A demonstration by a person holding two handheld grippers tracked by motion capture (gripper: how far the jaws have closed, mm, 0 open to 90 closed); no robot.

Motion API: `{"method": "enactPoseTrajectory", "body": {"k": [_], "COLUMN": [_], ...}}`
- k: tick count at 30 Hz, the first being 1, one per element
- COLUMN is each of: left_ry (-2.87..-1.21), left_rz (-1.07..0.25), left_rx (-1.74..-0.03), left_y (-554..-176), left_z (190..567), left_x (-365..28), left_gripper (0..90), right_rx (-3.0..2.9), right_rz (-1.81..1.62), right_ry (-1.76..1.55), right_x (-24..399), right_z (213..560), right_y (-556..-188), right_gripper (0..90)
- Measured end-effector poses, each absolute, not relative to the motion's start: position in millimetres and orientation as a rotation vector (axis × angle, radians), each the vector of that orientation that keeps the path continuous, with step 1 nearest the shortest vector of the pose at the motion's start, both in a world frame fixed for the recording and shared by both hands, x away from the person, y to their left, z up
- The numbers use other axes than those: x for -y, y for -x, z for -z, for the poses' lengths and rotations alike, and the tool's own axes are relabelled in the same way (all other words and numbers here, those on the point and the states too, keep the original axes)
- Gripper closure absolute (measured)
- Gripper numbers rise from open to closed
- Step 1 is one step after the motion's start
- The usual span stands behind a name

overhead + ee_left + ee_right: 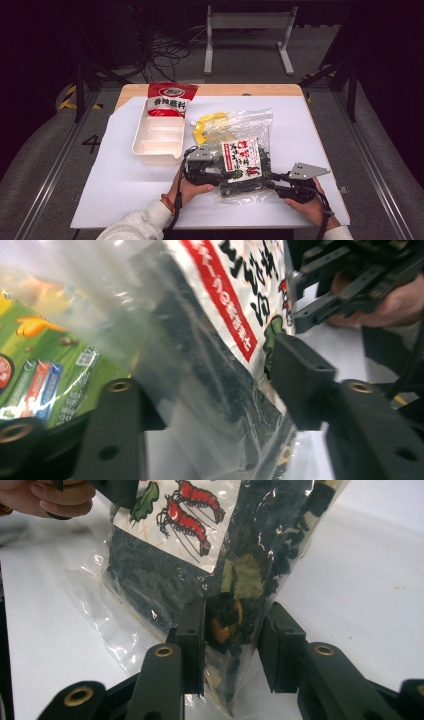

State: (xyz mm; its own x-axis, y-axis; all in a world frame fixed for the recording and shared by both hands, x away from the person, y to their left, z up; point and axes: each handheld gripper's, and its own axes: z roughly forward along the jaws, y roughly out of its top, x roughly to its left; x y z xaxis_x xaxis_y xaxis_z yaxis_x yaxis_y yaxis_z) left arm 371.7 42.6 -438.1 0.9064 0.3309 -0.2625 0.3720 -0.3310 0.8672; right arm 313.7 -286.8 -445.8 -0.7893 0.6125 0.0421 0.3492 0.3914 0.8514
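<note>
- Clear bag [240, 150] just right of white tray [137, 145], lying on table [125, 185], near end taken up between both grippers
- Right gripper [232, 645]: pinching bag's near corner, away from tray; pads on film w/ dark crumbs between
- Left gripper [210, 405]: half-spread around bag's near edge on tray side; film between pads, but can't tell if pressing yet
- Risk: slick film sliding out of right pinch, esp. w/ contents' weight pulling it back down
- Risk: uneven pull by the 2 grippers, so twisting or tearing the thin film at the corner
- Risk: pads crushing brittle seaweed inside
- Risk: swinging bag toward tray and knocking it or red packet [170, 100]
- In bag: seaweed packet [242, 160] w/ shrimp label, yellow pouch [207, 122] at end farthest from grippers, green packet [45, 370]
- Tray compartments: bare, approx 3; red packet propped on tray's far end
</note>
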Motion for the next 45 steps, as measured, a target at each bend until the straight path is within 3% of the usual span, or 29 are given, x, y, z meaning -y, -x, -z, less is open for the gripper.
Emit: {"method": "enactPoseTrajectory", "body": {"k": [4, 12, 22, 31, 45], "left_ry": [-1.905, -1.896, -1.882, -1.872, -1.856], "left_rz": [0.074, 0.092, 0.08, 0.02, -0.113], "left_rx": [-0.45, -0.368, -0.328, -0.323, -0.332], "left_y": [-371.3, -365.8, -366.2, -364.1, -368.0], "left_z": [431.5, 420.4, 412.7, 400.7, 378.9], "left_x": [-48.5, -51.5, -57.8, -71.3, -99.9], "left_gripper": [65.8, 75.8, 76.7, 76.9, 76.8], "right_rx": [-2.356, -2.323, -2.275, -2.255, -2.279], "right_rz": [-1.358, -1.378, -1.388, -1.379, -1.323], "right_ry": [-0.847, -0.868, -0.9, -0.943, -0.985], "right_x": [284.6, 283.0, 282.0, 290.2, 297.9], "right_z": [443.3, 438.6, 433.4, 430.7, 437.2], "right_y": [-312.6, -311.2, -310.8, -307.5, -304.4], "right_gripper": [67.0, 64.3, 54.7, 36.9, 28.4]}}
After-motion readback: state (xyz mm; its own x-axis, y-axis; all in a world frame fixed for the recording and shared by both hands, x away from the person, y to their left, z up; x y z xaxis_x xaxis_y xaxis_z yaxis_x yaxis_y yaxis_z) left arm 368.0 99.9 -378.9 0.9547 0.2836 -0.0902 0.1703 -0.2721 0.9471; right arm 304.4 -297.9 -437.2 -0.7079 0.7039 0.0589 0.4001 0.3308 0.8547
